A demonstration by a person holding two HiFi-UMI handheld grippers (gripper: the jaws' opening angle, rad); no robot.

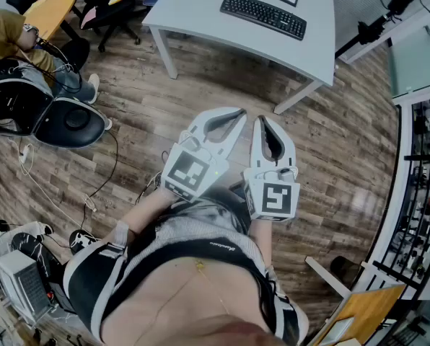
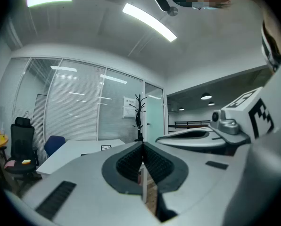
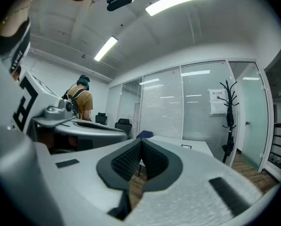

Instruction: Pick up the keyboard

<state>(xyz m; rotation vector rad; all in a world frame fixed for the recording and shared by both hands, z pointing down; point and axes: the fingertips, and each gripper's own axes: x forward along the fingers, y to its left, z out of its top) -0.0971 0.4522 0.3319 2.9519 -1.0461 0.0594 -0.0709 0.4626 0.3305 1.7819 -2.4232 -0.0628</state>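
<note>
Head view shows one keyboard (image 1: 263, 15), black and flat, on one white table (image 1: 200, 13); two grippers, left gripper (image 1: 239, 112) and right gripper (image 1: 261, 120), each with jaws pressed together, empty.

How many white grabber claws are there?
2. The left gripper and the right gripper sit side by side above the wooden floor, both shut. None seems hidden.
</note>
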